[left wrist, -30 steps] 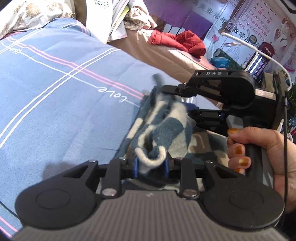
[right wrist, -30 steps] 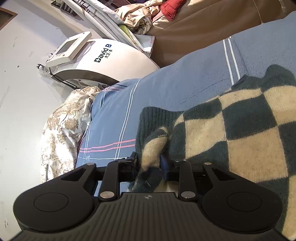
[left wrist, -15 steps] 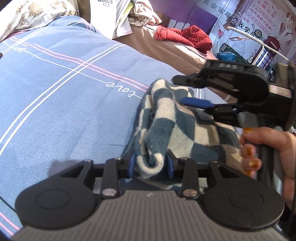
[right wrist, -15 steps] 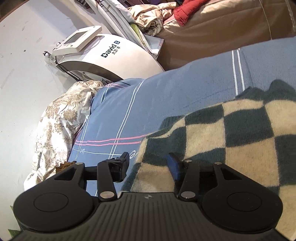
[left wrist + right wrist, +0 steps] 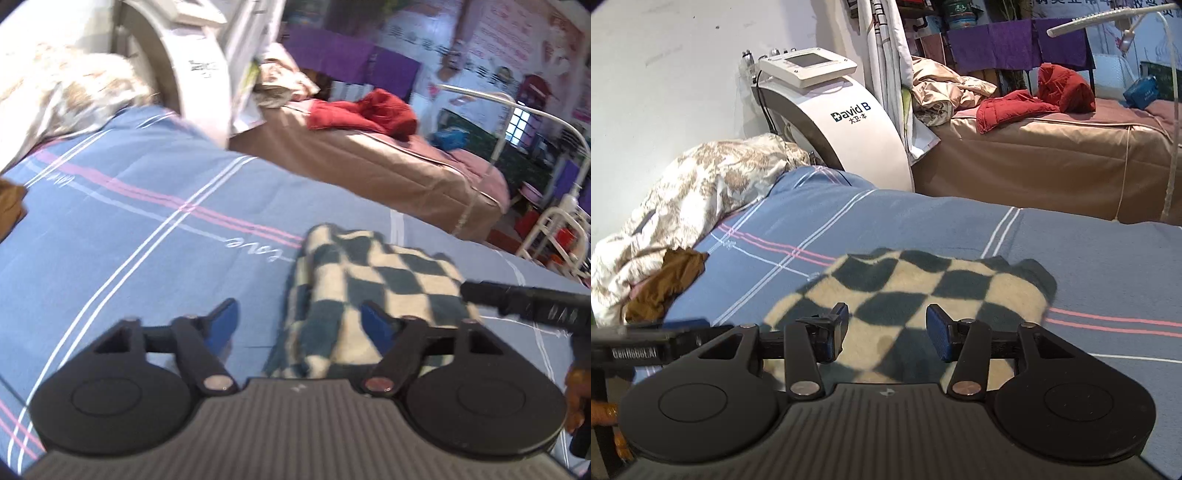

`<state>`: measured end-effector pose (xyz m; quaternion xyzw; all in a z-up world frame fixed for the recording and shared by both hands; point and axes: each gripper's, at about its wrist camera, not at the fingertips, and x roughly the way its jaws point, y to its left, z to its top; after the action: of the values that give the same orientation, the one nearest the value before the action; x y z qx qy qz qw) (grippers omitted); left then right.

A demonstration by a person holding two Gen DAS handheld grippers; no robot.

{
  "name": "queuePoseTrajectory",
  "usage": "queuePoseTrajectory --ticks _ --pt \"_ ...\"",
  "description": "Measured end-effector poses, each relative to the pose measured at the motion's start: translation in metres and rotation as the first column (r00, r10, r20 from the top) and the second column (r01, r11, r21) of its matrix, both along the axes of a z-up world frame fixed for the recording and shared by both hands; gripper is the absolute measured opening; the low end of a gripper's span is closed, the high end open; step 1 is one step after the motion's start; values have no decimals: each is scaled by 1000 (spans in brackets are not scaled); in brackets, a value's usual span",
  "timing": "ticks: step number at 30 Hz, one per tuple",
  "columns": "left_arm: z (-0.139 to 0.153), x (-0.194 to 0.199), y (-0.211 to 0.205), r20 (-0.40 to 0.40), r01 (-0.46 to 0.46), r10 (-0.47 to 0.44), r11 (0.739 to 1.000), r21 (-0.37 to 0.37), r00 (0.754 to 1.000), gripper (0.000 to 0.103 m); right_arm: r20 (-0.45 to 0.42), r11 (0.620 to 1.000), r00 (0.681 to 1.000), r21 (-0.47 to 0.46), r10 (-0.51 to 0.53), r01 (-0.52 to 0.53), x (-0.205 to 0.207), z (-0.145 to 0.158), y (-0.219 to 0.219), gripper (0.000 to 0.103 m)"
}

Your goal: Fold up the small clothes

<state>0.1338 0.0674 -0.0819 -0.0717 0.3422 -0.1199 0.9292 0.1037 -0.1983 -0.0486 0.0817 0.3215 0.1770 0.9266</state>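
Note:
A small dark-green and cream checkered sweater (image 5: 373, 280) (image 5: 923, 284) lies folded flat on the blue striped bedsheet (image 5: 147, 229). My left gripper (image 5: 301, 323) hovers just above its near left edge. Its jaws are opening; the sweater's edge shows between the blue pads, which do not touch it. My right gripper (image 5: 886, 330) stands open over the sweater's near side with nothing pinched. In the left wrist view the right gripper (image 5: 524, 299) shows as a black bar at the right edge. The left gripper (image 5: 646, 349) enters the right wrist view at the left edge.
A brown garment (image 5: 665, 286) and a floral quilt (image 5: 701, 192) lie at the bed's far left. A white machine (image 5: 846, 122) stands behind the bed. Beyond it is a brown bed (image 5: 1052, 158) with a red jacket (image 5: 1034, 99).
Both grippers have let go of the sweater's folded edge, opened and drawn back and upward. The sweater now rests flat on the sheet. The right gripper rolled back to level.

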Motion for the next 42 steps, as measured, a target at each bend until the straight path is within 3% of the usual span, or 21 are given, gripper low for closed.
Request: queuePoseTrajectory --ticks 3,4,7,11,15,21,24,26,28,31,32,36,39,42 --pt "1 3 -22 -6 83 -83 996 29 997 38 5 999 1000 -45 -3 3 -17 -6 -4 81" --pt "0 4 -29 -5 103 -103 994 39 995 38 11 998 1000 -58 -3 3 -23 -7 -4 81" --pt "-9 9 -47 -18 145 -144 986 79 989 38 36 995 999 -101 30 -26 -36 -8 3 81" --pt "-25 20 -55 -55 130 -123 980 149 991 38 52 989 997 -142 57 -49 -45 -14 10 79" --pt "-43 29 -52 -100 141 -126 976 164 987 39 33 981 999 -193 33 -26 -50 -31 10 84" --pt "-55 30 -52 -99 150 -136 976 158 986 43 -4 956 999 -289 42 -42 -59 -57 17 102" --pt "-57 31 -48 -98 155 -142 979 136 985 46 -72 967 997 -251 18 -36 -60 -73 9 98" --pt "-54 31 -43 -103 161 -150 982 102 983 50 -108 986 994 -167 -4 -14 -61 -77 -1 97" --pt "-48 29 -36 -109 167 -162 985 43 981 62 -116 994 993 -108 -30 17 -65 -76 -10 101" --pt "-35 17 -22 -107 140 -143 989 -38 984 86 -118 997 991 -49 -59 54 -72 -67 -24 103" --pt "-31 12 -18 -104 125 -129 991 -47 986 99 -122 998 990 -20 -68 66 -76 -65 -31 103" --pt "-22 -3 9 -134 79 -97 988 -131 986 103 -164 984 980 117 -114 134 -84 -58 -58 103" --pt "-35 -10 34 -224 8 -79 953 -303 971 103 -201 958 970 224 -136 180 -90 -58 -75 103" --pt "-65 -11 53 -344 -102 -70 883 -459 936 103 -228 919 963 329 -144 216 -97 -61 -83 103"
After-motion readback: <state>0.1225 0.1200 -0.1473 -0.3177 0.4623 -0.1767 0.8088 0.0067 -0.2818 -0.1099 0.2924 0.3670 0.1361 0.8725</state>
